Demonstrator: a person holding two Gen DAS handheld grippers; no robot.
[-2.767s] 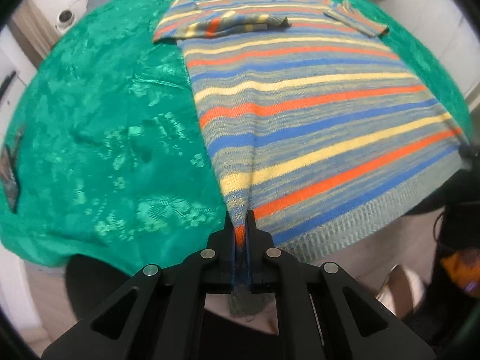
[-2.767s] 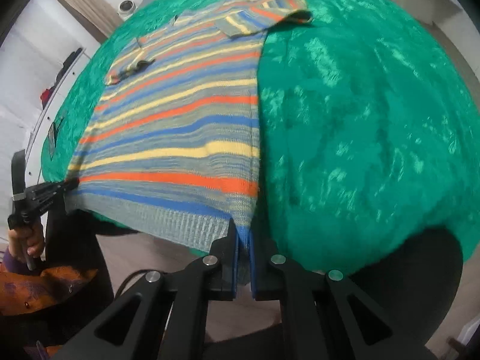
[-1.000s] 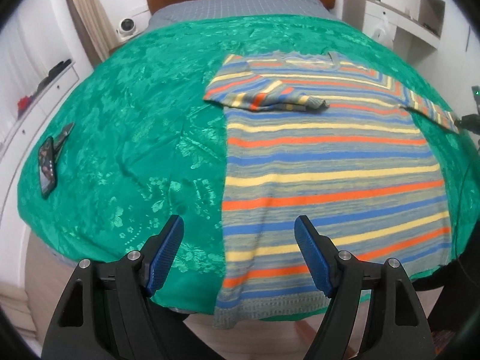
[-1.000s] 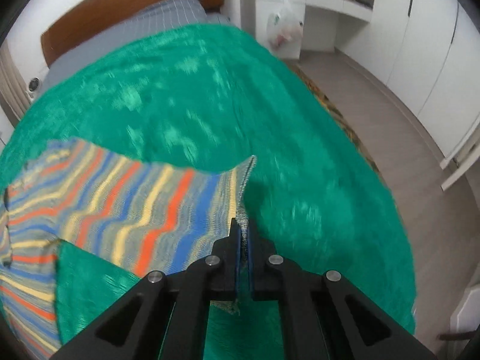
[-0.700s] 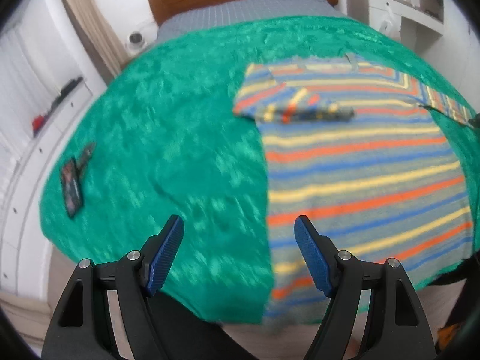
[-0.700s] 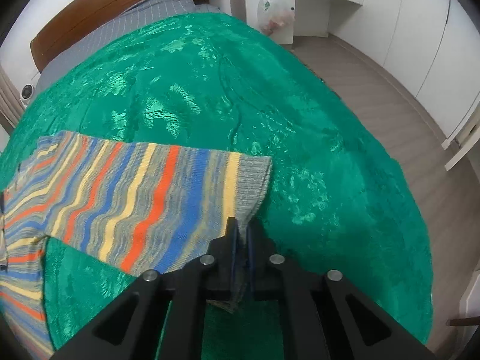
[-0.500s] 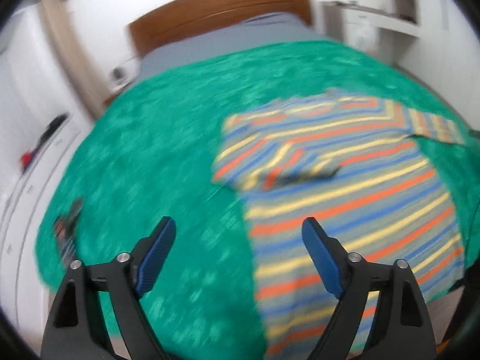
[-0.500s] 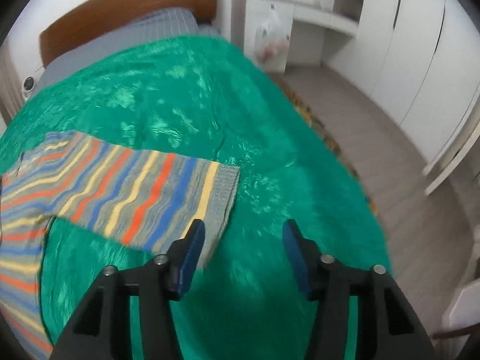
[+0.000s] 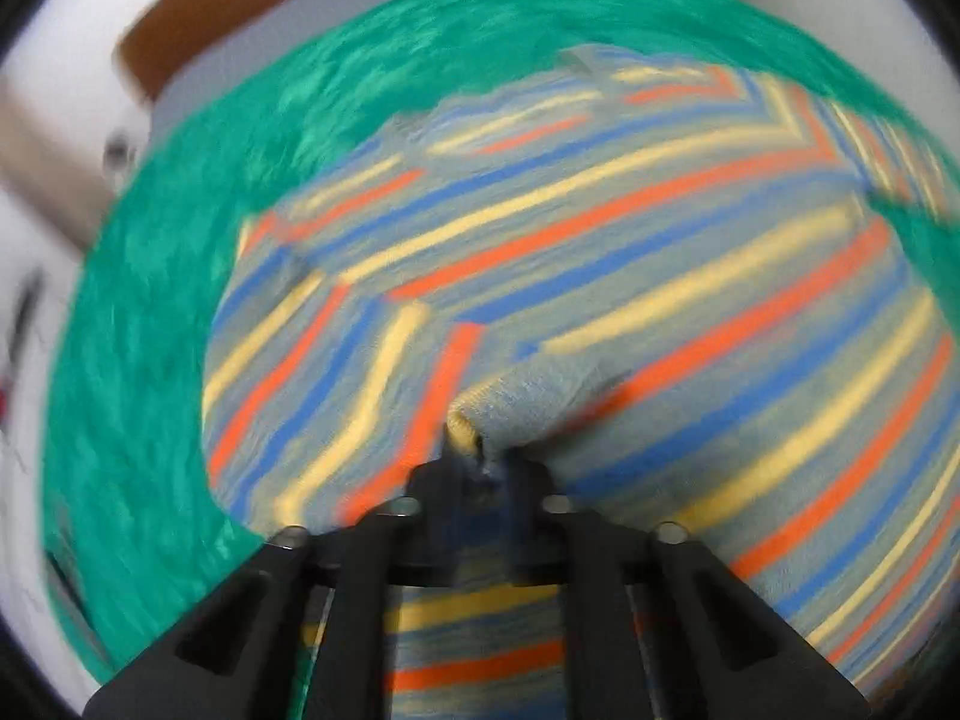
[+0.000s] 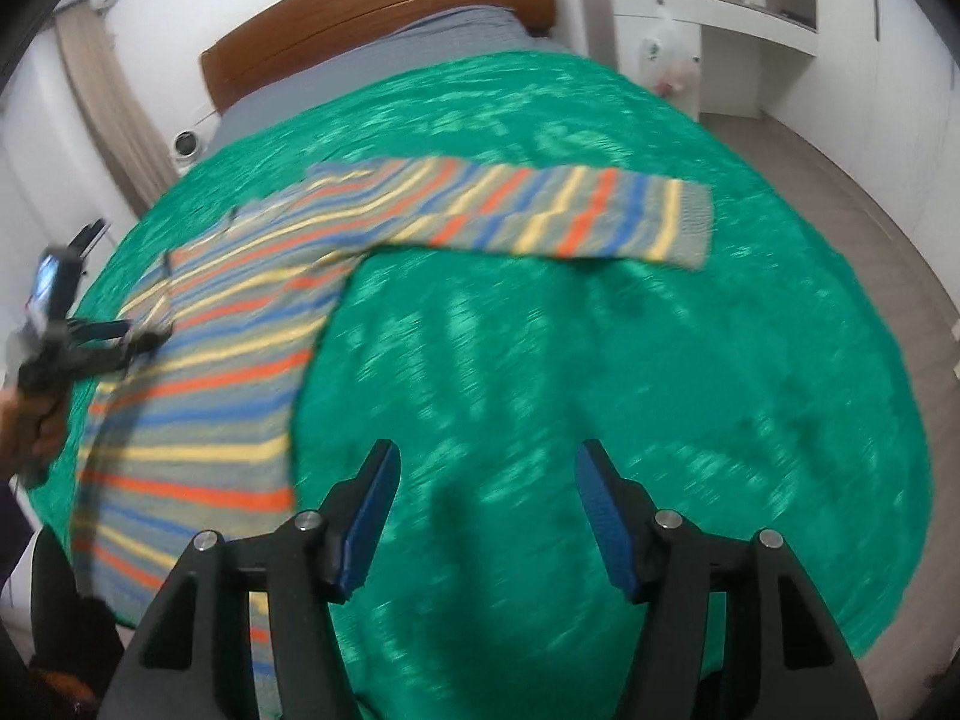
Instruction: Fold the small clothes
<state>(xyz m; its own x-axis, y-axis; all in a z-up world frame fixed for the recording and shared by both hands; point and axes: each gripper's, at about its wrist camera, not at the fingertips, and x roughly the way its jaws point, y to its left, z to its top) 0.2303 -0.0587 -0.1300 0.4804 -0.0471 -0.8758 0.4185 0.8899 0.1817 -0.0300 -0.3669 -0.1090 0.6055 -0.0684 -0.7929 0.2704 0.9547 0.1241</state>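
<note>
Sweater: striped sweater (image 10: pixel 198 372) lies flat on the bed's green bedspread (image 10: pixel 600 360), body toward the foot of the bed, headboard (image 10: pixel 372 6) beyond it
Right sleeve: right sleeve (image 10: pixel 570 219) stretched straight out from the sweater's shoulder, cuff well clear of the body, not yet folded
Left sleeve: left sleeve (image 9: pixel 336 360) already crossed over the sweater's chest, cuff near the middle
Left hand-held gripper: left hand-held gripper (image 9: pixel 474 462) has just been closing; its jaws now pinch a yellow-striped bit of knit at the folded sleeve's cuff; view is blurred
Right hand-held gripper: right hand-held gripper (image 10: pixel 486 510) has just been opening; jaws stand apart, nothing between them, over bare bedspread beside the sweater's hem
Step in hand, my reading: tidying the folded sleeve on the sweater
Doing it well: draw the cuff gently so the sleeve lies flat across the chest; pinch only the sleeve layer, not the body beneath; avoid dragging the sweater out of square
</note>
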